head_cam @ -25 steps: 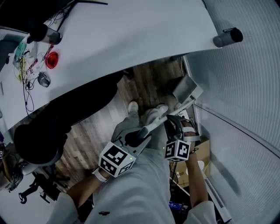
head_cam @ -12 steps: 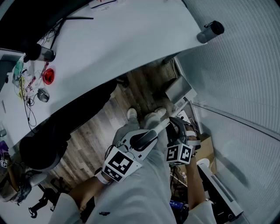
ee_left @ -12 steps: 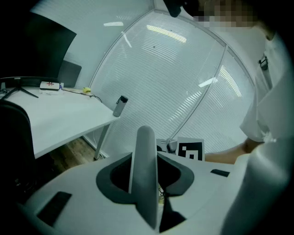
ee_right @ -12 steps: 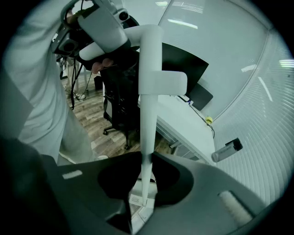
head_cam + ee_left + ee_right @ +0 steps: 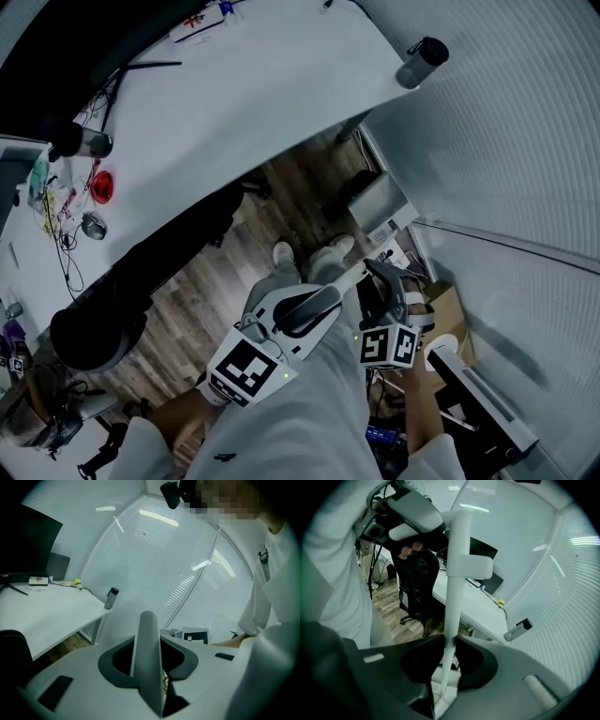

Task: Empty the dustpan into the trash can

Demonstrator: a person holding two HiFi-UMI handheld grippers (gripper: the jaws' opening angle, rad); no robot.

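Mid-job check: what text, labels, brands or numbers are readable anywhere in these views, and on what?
Nothing can be quoted; no text is readable.
Left cube and right cube: black-and-white square markers only, no letters or digits.
White box on the desk: red print, too small to read.

white desk [image 5: 234, 103]: grey bottle [image 5: 422, 61] at corner, red round item [image 5: 103, 186] | black chair [image 5: 419, 576] beside | wood floor [image 5: 197, 291]
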